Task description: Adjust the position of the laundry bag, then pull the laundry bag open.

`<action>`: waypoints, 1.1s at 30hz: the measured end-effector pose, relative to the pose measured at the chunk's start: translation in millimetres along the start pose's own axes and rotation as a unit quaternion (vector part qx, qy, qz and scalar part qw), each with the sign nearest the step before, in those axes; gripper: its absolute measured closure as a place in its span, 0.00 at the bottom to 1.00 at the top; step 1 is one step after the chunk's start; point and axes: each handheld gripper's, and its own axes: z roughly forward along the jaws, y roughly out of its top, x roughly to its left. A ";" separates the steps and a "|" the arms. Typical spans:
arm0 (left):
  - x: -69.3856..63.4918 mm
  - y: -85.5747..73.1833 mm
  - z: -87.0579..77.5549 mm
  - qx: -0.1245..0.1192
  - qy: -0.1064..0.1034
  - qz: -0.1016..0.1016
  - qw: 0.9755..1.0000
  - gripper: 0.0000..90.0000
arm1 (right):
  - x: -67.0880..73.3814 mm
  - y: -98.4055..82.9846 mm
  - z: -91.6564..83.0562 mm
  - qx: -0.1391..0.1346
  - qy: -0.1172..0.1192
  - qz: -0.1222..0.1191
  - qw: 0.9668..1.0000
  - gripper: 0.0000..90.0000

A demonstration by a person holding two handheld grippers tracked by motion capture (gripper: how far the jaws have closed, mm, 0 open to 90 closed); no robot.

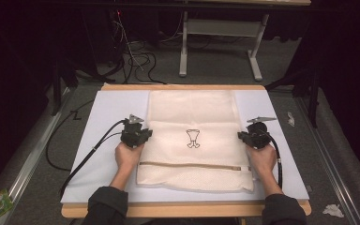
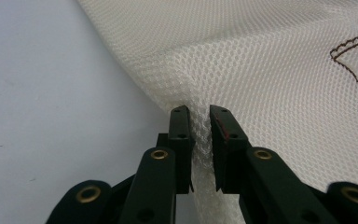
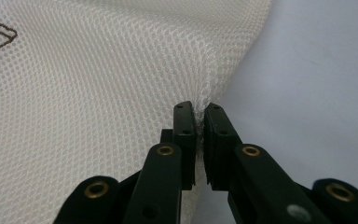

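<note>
Black fingers [image 2: 182, 140] of the left gripper [image 1: 143, 136] stand slightly apart around the soft, light mesh laundry bag's [image 1: 194, 117] edge on the counter [image 1: 98, 117], while the right gripper [image 1: 243, 137] pinches its opposite edge, best held by both sides.

L tongs [image 2: 199, 122] jaws slightly apart; R tongs [image 3: 199, 114] nearly closed, both low.

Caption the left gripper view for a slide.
Left claw at the edge of a cream mesh laundry bag, fabric between its slightly parted jaws, on a white table cover.
</note>
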 end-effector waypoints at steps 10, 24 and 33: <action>-1.8 -1.8 0.0 0.006 0.009 0.007 1.000 0.86 | -2.3 -0.1 -2.4 -0.006 0.006 0.004 1.000 0.89; -6.4 -7.1 -5.2 -0.005 0.036 0.022 0.999 0.63 | -11.1 -10.9 -17.0 -0.032 0.021 0.031 0.999 0.66; -16.5 -12.7 -32.5 -0.043 0.024 0.046 0.998 0.51 | -6.3 -30.9 -37.0 -0.085 0.028 0.024 0.996 0.53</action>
